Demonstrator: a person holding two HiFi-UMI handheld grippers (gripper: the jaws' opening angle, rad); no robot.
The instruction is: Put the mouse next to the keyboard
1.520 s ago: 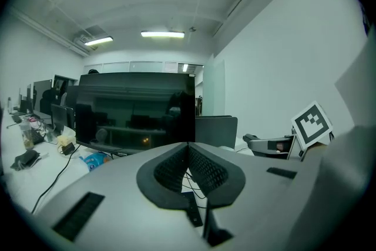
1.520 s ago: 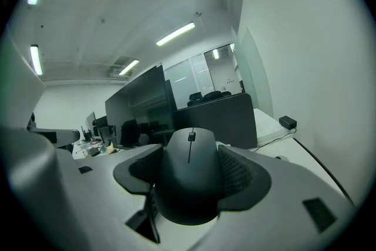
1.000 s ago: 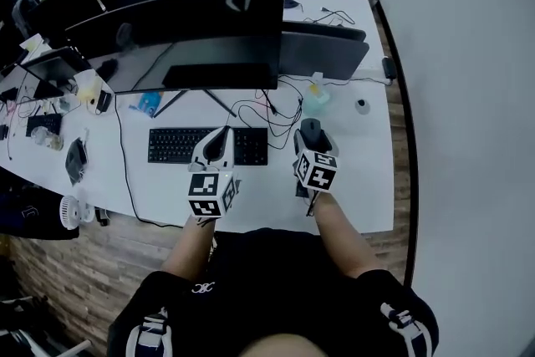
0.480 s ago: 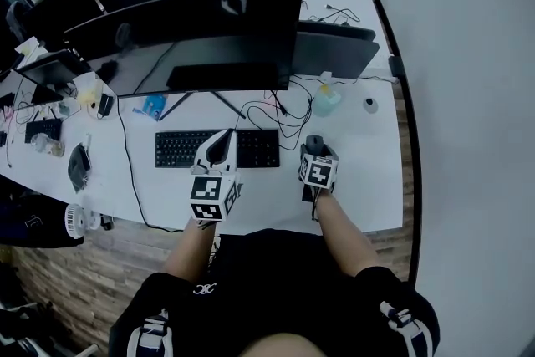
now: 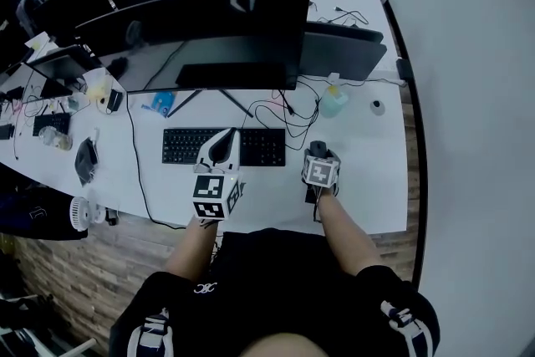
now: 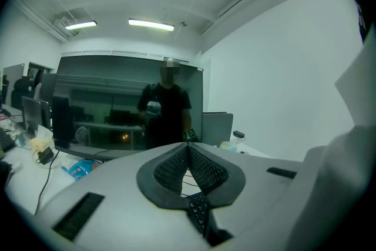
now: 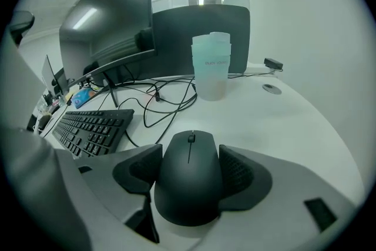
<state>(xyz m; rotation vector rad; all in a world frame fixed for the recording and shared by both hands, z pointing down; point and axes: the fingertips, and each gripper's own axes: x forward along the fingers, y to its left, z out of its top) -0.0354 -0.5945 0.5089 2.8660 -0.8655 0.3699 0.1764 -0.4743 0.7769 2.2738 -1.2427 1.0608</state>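
Black rubber pads on my left gripper [image 6: 188,150] are pressed together with nothing between them. It hangs over the keyboard [image 5: 180,146], nearer its right half, and takes no part in this step. I would leave it there, clear of the keys.

To the right, my right gripper [image 7: 189,168] is clamped on the mouse [image 7: 189,191], with a pad against each flank and the wheel end pointing away from me. The mouse is low over the desk [image 5: 368,171], to the right of the keyboard's right end, with a strip of bare desk between them. I cannot tell whether its base touches the surface. Seen from this gripper, the keyboard lies ahead and to the left, loose cables [image 7: 176,104] lie straight ahead, and a cup [image 7: 211,67] stands beyond them, slightly right.

My judgement is that the carry is nearly over and only the placement is left. I would slide left a little so the mouse ends just beside the keyboard's end, square with its edge. It should stop short of the cables so none get trapped underneath. Then I would lower until the base is flat and part the jaws evenly so neither pad drags the mouse askew. Last, I would back straight out toward me before lifting.
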